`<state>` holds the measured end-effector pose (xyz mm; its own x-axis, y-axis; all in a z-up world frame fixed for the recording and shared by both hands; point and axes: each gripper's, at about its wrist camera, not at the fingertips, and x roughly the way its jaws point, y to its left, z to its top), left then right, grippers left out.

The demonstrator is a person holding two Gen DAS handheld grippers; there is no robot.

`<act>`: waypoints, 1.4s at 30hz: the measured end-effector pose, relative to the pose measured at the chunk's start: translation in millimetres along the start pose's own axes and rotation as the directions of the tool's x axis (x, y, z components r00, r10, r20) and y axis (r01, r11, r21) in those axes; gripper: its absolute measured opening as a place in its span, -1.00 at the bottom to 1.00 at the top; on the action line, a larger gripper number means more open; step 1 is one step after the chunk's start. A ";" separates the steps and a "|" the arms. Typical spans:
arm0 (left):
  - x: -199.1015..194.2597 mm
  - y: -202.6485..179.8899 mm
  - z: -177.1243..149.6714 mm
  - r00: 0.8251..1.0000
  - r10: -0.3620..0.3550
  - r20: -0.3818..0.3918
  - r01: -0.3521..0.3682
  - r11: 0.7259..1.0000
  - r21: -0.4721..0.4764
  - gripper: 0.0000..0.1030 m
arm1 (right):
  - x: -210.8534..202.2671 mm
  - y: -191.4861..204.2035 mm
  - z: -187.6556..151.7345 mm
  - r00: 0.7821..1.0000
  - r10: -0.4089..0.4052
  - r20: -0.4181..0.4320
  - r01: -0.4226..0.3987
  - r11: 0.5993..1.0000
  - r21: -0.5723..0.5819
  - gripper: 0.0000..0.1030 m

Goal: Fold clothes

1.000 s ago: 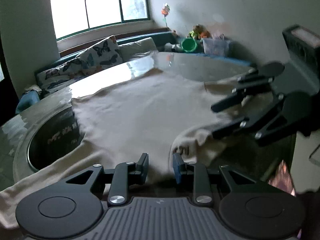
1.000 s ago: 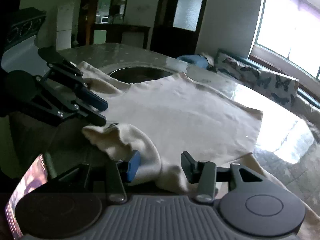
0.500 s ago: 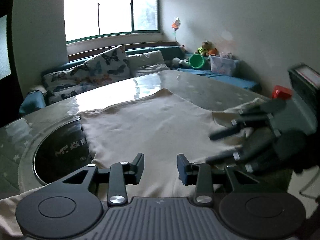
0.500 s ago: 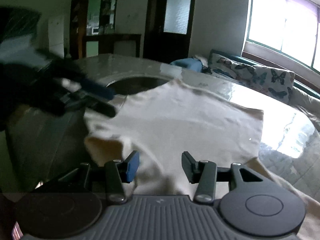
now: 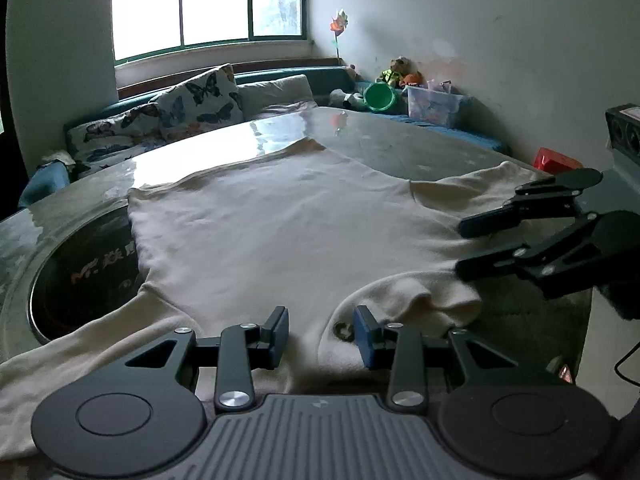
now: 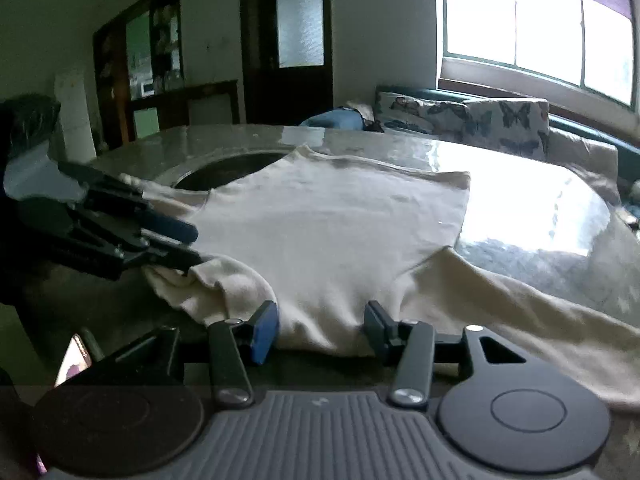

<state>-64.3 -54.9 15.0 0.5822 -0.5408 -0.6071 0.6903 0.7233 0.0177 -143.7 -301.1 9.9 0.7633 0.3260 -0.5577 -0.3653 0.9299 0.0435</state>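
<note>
A cream long-sleeved top (image 5: 280, 220) lies spread flat on the glossy table (image 5: 380, 136), neckline toward me. My left gripper (image 5: 320, 332) is open just over the collar, with its label (image 5: 344, 330) by the right finger. A bunched fold of cloth (image 5: 420, 300) lies to its right. My right gripper (image 5: 460, 249) hovers open above that shoulder. In the right wrist view the right gripper (image 6: 320, 328) stands open with a hump of the top (image 6: 340, 220) between its fingers, pads not pressing. The left gripper (image 6: 196, 246) shows at the left over the bunched edge.
A round dark inset (image 5: 80, 272) in the table lies under the top's left side. Behind the table runs a sofa with butterfly cushions (image 5: 200, 100), a green bucket (image 5: 378, 98) and a clear box (image 5: 432, 106). A lit phone (image 6: 74, 360) sits at the near edge.
The left gripper's jaws have widened and drawn back toward the collar. Both views have rolled level. The right gripper has shifted to the right along the shoulder.
</note>
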 end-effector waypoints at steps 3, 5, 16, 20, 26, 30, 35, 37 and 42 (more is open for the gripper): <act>-1.8 0.3 1.1 1.000 -0.004 -0.011 0.005 1.000 0.019 -0.24 | -9.1 -12.9 6.3 1.000 -0.002 0.031 0.000 0.999 0.051 -0.02; -2.6 -0.9 2.0 1.000 -0.003 -0.016 0.003 0.999 0.038 -0.24 | -11.8 -27.7 13.0 0.998 -0.030 0.060 0.024 0.995 0.094 -0.01; -6.7 -3.2 4.7 1.000 -0.007 -0.030 0.009 0.996 0.085 -0.24 | 27.6 -107.3 12.7 0.979 -0.198 -0.038 0.201 0.953 0.226 -0.06; -12.6 -3.9 12.6 1.000 -0.012 -0.010 0.013 0.994 0.105 -0.23 | 18.7 -125.9 9.2 0.975 -0.220 -0.021 0.215 0.928 0.304 -0.05; -2.9 -19.8 35.2 0.997 -0.076 0.027 0.072 0.988 0.135 -0.23 | 12.2 -131.7 -0.9 0.958 -0.283 -0.046 0.284 0.915 0.286 -0.05; 14.3 -41.4 46.5 0.991 -0.127 0.029 0.120 0.975 0.185 -0.23 | 2.3 -136.9 -4.8 0.944 -0.327 -0.050 0.326 0.895 0.304 -0.05; 40.8 -61.4 56.3 0.984 -0.176 0.000 0.173 0.965 0.199 -0.23 | -16.3 -141.9 -12.0 0.921 -0.387 -0.037 0.376 0.862 0.341 -0.04; 47.9 -69.8 58.5 0.981 -0.194 -0.008 0.191 0.959 0.211 -0.23 | -23.8 -145.8 -15.8 0.907 -0.420 -0.039 0.405 0.843 0.355 -0.03; 55.9 -88.1 58.6 0.972 -0.233 -0.015 0.230 0.942 0.246 -0.23 | -34.1 -161.6 -30.8 0.877 -0.474 -0.081 0.466 0.797 0.385 -0.03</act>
<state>-67.4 -174.0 26.0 0.3988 -0.6883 -0.6060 0.8893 0.4515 0.0724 -127.1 -467.8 -3.7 0.7996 -0.1687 -0.5764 0.2696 0.9584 0.0935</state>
